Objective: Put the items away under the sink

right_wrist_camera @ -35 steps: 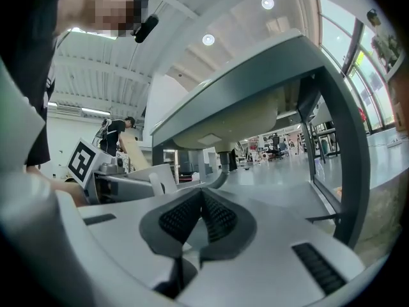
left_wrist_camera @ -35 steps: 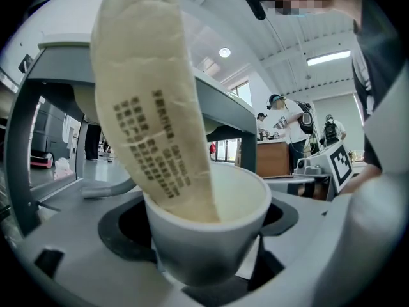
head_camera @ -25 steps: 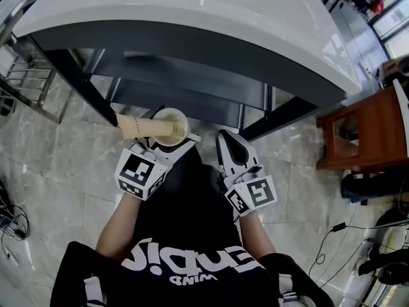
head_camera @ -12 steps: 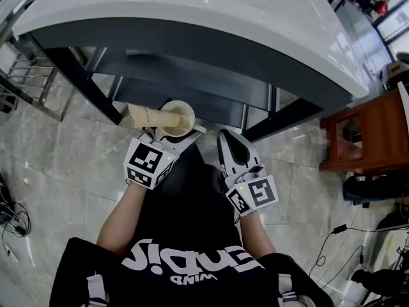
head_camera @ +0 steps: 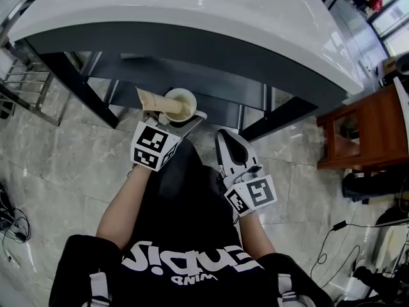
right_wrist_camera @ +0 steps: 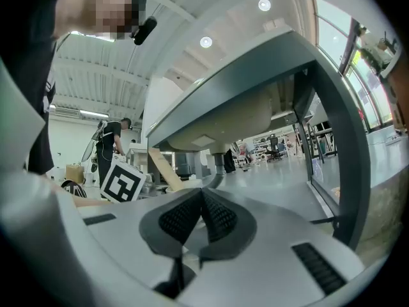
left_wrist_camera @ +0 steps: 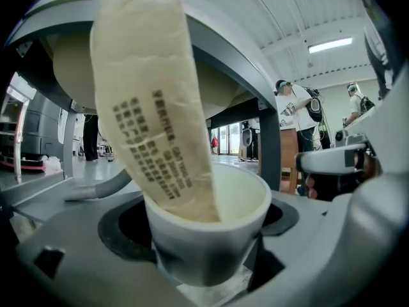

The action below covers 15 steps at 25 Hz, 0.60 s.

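head view: left gripper (head_camera: 179, 118) clamps a white paper cup (head_camera: 181, 104) holding a tilted tan printed paper sleeve (left_wrist_camera: 153, 107), held just below the white sink (head_camera: 192, 18) and its dark front edge; right gripper (head_camera: 228, 142) nearby, jaws pressed together, empty.

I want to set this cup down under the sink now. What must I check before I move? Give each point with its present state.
1. Left gripper holds the cup: ok, jaws closed on its lower part.
2. Paper packet sits in the cup: ok, but it leans far out.
3. Packet clears the sink counter edge: cannot tell.
4. Right gripper out of the way: ok, shut and empty.
5. Landing place under the sink is free: cannot tell, it is dark and partly hidden.
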Tool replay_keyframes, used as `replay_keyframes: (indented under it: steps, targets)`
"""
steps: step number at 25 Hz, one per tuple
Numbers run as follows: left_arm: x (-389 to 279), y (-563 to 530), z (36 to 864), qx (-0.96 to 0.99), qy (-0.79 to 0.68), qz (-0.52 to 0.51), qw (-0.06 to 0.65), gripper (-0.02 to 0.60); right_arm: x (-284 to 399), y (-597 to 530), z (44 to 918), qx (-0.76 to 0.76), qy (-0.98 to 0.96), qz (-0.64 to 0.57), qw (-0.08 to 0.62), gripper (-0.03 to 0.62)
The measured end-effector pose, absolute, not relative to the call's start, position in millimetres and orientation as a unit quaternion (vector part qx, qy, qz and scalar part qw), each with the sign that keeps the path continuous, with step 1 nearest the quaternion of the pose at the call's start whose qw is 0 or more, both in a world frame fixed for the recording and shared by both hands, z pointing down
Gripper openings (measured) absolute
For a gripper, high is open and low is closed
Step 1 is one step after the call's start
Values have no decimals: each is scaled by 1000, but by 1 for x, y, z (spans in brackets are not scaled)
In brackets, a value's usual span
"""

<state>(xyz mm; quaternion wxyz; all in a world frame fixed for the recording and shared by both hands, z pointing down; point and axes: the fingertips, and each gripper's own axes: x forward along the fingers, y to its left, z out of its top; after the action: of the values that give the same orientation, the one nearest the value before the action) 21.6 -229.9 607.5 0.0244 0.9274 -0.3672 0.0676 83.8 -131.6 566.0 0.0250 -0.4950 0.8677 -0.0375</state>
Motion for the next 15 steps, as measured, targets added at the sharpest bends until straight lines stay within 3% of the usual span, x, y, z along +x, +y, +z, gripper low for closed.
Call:
replay_keyframes:
  steps: [15]
  targets:
    - [33, -290, 620, 917, -387, 88, 31, 471, 82, -138, 565, -490, 871, -38, 21, 18]
